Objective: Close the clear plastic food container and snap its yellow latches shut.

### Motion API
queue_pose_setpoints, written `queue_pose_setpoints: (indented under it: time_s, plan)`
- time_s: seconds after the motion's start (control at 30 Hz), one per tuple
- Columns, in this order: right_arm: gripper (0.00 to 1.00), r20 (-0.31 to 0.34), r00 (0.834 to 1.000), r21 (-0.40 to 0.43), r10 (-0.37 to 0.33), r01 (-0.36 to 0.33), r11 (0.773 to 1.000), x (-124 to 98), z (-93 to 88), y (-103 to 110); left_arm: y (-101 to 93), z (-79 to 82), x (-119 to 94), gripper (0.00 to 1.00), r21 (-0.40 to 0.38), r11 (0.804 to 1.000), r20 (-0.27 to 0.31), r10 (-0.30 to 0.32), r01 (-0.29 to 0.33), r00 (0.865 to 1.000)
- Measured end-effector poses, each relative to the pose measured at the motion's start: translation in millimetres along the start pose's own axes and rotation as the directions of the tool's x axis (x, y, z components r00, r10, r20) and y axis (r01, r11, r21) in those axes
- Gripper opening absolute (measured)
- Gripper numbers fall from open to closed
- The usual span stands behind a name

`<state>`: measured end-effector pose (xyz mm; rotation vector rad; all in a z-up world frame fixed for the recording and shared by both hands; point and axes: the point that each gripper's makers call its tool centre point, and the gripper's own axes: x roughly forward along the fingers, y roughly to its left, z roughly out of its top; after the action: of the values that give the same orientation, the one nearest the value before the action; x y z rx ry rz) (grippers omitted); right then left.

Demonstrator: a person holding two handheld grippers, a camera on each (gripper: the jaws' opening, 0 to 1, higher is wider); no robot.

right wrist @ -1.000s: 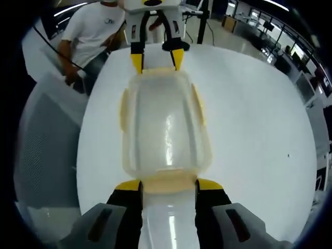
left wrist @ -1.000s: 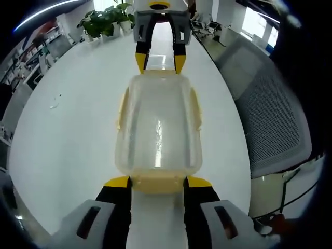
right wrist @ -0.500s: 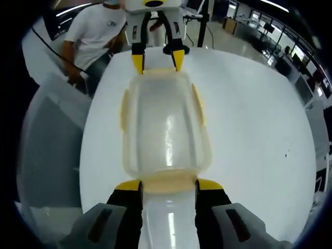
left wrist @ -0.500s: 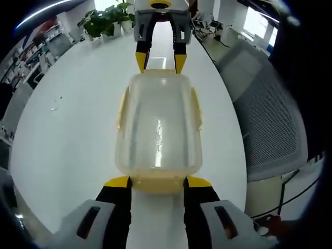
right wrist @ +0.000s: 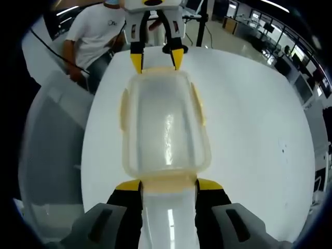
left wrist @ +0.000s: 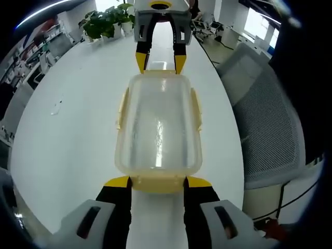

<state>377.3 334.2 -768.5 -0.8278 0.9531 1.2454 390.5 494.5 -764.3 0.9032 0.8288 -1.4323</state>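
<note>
**White desk and its load**

A glossy white desk (left wrist: 72,135) with a rounded edge carries the clear plastic food container (left wrist: 158,127), lid on, lengthwise along its middle. A small scrap (left wrist: 55,104) lies well apart from it. Potted plants (left wrist: 106,21) stand at the far end.

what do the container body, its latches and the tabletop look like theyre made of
Rectangular clear food container: looks like translucent, slightly frosted plastic; the table shows through it and a light streak glints on top.
Yellow side latches: seemingly opaque pale yellow plastic with a dull sheen.
White tabletop: smooth, glossy white surface, probably laminate; the exact material cannot be told.
</note>
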Motion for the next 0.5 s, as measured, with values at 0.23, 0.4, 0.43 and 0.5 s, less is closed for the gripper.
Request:
queue_pose_setpoints:
  time_s: [0.23,0.4,0.43,0.5]
  plan:
    - [0.38,-0.001,1.000,0.003,-0.002,0.002,1.000,-3.1,-8.5,0.6,-1.2,8.6,3.7,0.38,0.004,1.000,-0.006,0.000,0.000,1.000]
    - [0.38,-0.006,1.000,0.001,-0.005,0.005,1.000,-5.2,-16.6,0.6,-1.5,15.0,8.1,0.38,0.002,1.000,-0.007,-0.003,0.003,1.000]
    - [0.38,-0.005,1.000,0.002,-0.006,0.006,1.000,-6.5,-18.5,-0.3,-1.2,16.1,8.9,0.38,0.001,1.000,-0.007,-0.003,0.003,1.000]
    - [0.38,-0.005,1.000,0.006,-0.006,0.006,1.000,-8.8,-21.9,-0.6,-2.4,20.6,9.1,0.38,-0.001,1.000,-0.005,-0.005,0.005,1.000]
